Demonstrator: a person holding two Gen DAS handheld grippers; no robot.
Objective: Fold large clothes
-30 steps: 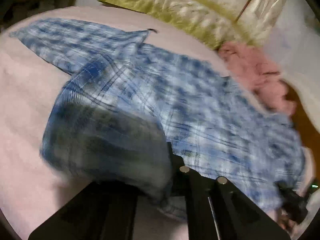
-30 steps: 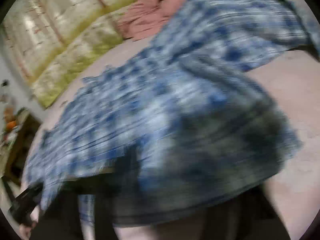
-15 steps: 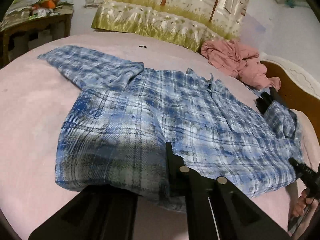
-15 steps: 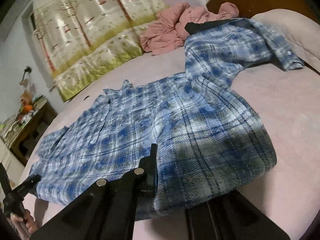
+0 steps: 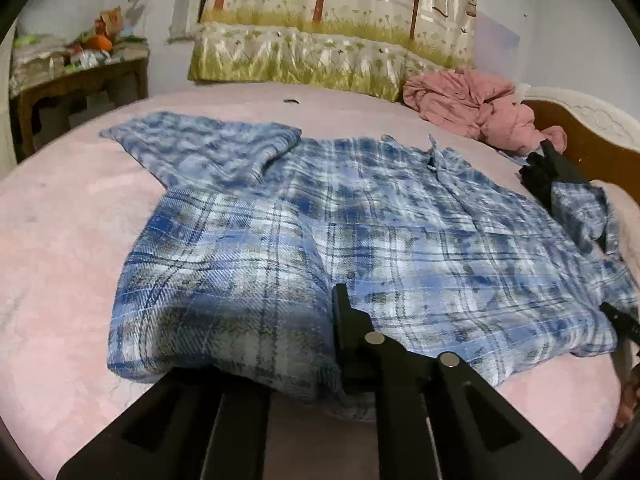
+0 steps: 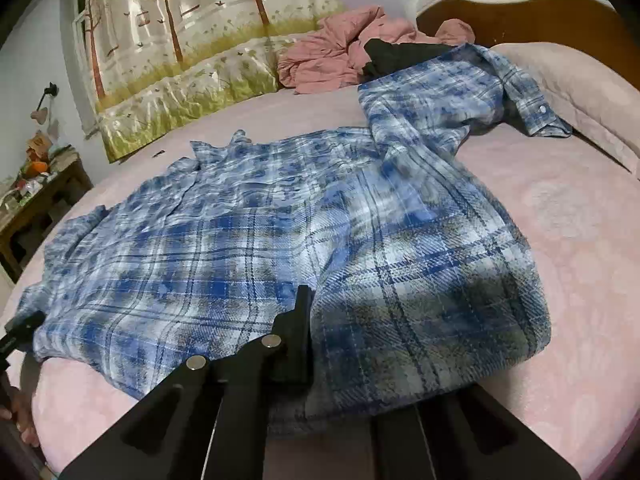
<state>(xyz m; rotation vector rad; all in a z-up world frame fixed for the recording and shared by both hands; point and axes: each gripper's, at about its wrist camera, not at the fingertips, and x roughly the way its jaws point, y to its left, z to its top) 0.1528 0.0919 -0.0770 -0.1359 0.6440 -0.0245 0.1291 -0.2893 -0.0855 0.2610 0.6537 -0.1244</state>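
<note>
i have the shirt (image 5: pixel 400 232) spread flat across the bed (image 5: pixel 72 216), collar toward twelve o'clock and hem toward me at six, because a big garment needs a broad even surface before any fold will sit square. my left gripper (image 5: pixel 280 344) is pinched on the hem at one bottom corner, the cloth draped over one finger and hiding it, the other finger standing up against the fabric; my right gripper (image 6: pixel 360 344) is clamped on the hem at the opposite corner in the same way. holding both corners lets me keep the lower edge taut and level, so the body lies smooth instead of bunching. one sleeve (image 5: pixel 208 148) runs out toward ten o'clock in the left view, the other sleeve (image 6: pixel 460 92) trails toward one o'clock in the right view, partly up on the pillow (image 6: pixel 580 92), so both are yet to be turned in. the pink cloth (image 5: pixel 472 100) sits crumpled near the headboard, well apart from my work. i judge the laying-out about done, with folding proper next.
</note>
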